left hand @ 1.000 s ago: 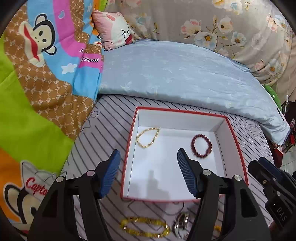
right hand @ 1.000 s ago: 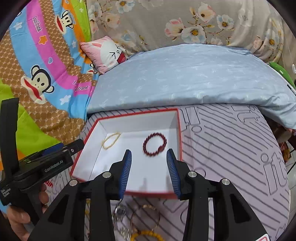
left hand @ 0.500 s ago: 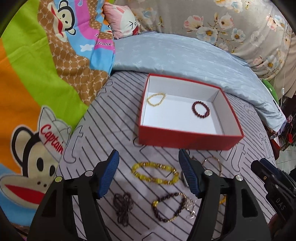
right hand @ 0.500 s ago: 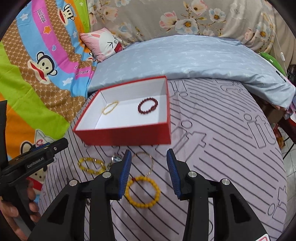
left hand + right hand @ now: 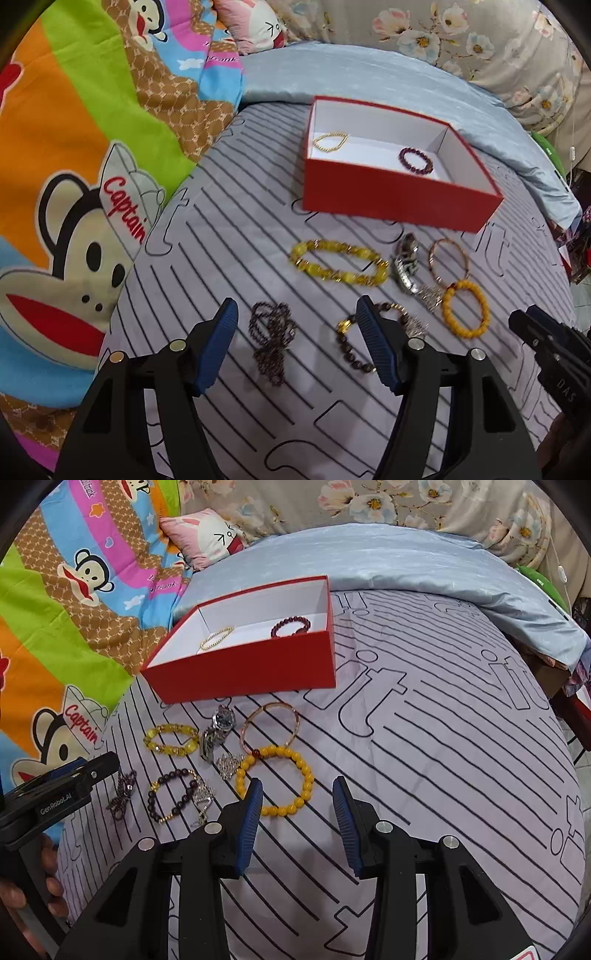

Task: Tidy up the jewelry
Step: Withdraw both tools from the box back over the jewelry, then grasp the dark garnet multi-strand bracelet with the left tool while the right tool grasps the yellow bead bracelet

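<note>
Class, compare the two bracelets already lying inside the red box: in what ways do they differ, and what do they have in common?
The gold bead bracelet is made of tiny beads and pulled into a teardrop loop; the dark red bead bracelet has chunkier beads and keeps a round shape. The gold one lies at the left of the red box, the dark red one toward the right. Both lie flat on the white floor, apart from each other.

surface: bed with grey striped sheet [image 5: 443,738] | on it: red box [image 5: 251,664] – pale blue quilt [image 5: 388,561] behind | before the box: yellow crystal bracelet [image 5: 338,262], watch [image 5: 218,731], thin bangle [image 5: 269,725], amber bead bracelet [image 5: 277,779], dark bead bracelet [image 5: 173,794], dark chain [image 5: 271,336] – all loose on the sheet
</note>
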`<state>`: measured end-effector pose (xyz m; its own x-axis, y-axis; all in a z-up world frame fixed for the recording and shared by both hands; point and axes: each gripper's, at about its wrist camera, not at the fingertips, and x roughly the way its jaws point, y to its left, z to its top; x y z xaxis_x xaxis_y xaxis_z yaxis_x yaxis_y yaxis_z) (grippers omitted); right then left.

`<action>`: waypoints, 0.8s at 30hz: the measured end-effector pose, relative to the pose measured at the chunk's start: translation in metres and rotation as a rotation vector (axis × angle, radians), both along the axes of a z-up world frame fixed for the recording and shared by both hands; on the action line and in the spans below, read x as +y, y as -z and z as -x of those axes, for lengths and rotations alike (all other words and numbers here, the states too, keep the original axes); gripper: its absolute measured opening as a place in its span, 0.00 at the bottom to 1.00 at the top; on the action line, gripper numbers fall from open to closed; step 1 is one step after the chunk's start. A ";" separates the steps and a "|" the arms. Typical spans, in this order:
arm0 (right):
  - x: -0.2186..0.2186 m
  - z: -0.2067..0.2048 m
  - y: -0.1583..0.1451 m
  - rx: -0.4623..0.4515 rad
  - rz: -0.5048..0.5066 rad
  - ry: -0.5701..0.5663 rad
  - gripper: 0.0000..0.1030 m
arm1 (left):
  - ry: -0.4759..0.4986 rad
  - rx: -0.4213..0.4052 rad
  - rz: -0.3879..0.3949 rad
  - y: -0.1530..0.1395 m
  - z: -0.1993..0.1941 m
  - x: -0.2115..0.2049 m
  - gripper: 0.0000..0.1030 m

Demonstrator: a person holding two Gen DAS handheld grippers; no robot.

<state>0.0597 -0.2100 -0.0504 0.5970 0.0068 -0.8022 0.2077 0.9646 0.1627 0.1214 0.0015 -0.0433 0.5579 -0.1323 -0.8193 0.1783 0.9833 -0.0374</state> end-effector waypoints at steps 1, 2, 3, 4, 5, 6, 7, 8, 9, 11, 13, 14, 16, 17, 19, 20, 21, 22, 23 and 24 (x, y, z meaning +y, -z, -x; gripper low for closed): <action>0.000 0.000 0.002 0.003 0.001 -0.001 0.38 | -0.005 0.005 0.003 0.003 0.001 0.003 0.61; 0.000 0.000 0.005 0.008 0.004 -0.001 0.38 | -0.012 0.014 0.006 0.006 0.002 0.007 0.61; 0.000 0.000 0.006 0.010 0.003 -0.003 0.38 | -0.017 0.019 0.006 0.008 0.003 0.010 0.61; 0.001 -0.001 0.008 0.012 0.002 -0.004 0.38 | -0.024 0.024 0.002 0.011 0.004 0.013 0.61; 0.001 -0.002 0.010 0.015 0.004 -0.005 0.38 | -0.029 0.026 0.001 0.013 0.004 0.016 0.61; 0.001 -0.003 0.012 0.018 0.006 -0.005 0.38 | -0.035 0.030 -0.001 0.015 0.005 0.018 0.61; 0.002 -0.004 0.014 0.022 0.008 -0.006 0.38 | -0.041 0.036 -0.002 0.017 0.004 0.021 0.61; 0.002 -0.006 0.016 0.025 0.009 -0.007 0.38 | -0.048 0.043 -0.004 0.019 0.004 0.024 0.61; 0.002 -0.008 0.019 0.028 0.011 -0.006 0.38 | -0.053 0.046 -0.004 0.021 0.004 0.026 0.61; 0.003 -0.012 0.023 0.036 0.012 -0.005 0.38 | -0.063 0.048 -0.007 0.024 0.003 0.031 0.61; 0.004 -0.015 0.026 0.041 0.013 -0.007 0.36 | -0.069 0.053 -0.010 0.027 0.001 0.034 0.61; 0.005 -0.016 0.028 0.045 0.013 -0.010 0.36 | -0.073 0.057 -0.008 0.028 0.000 0.036 0.61; 0.006 -0.019 0.029 0.047 0.017 -0.013 0.36 | -0.077 0.061 -0.003 0.030 -0.001 0.038 0.61; 0.007 -0.021 0.029 0.047 0.019 -0.014 0.36 | -0.075 0.062 -0.001 0.031 -0.001 0.038 0.61; 0.007 -0.025 0.031 0.048 0.022 -0.016 0.36 | -0.069 0.065 -0.001 0.033 -0.002 0.038 0.61; 0.007 -0.027 0.032 0.050 0.024 -0.016 0.36 | -0.066 0.069 0.001 0.035 -0.004 0.038 0.61; 0.007 -0.029 0.033 0.053 0.023 -0.016 0.35 | -0.062 0.075 0.004 0.036 -0.005 0.037 0.60; 0.006 -0.031 0.034 0.054 0.023 -0.016 0.35 | -0.059 0.081 0.006 0.038 -0.005 0.036 0.59; 0.006 -0.033 0.035 0.057 0.025 -0.017 0.34 | -0.055 0.086 0.007 0.040 -0.006 0.034 0.58; 0.006 -0.034 0.036 0.058 0.025 -0.020 0.33 | -0.051 0.090 0.008 0.041 -0.006 0.033 0.57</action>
<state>0.0936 -0.2041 -0.0868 0.5491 -0.0023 -0.8357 0.1968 0.9722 0.1266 0.1279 0.0348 -0.0846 0.4884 -0.1125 -0.8653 0.1231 0.9906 -0.0593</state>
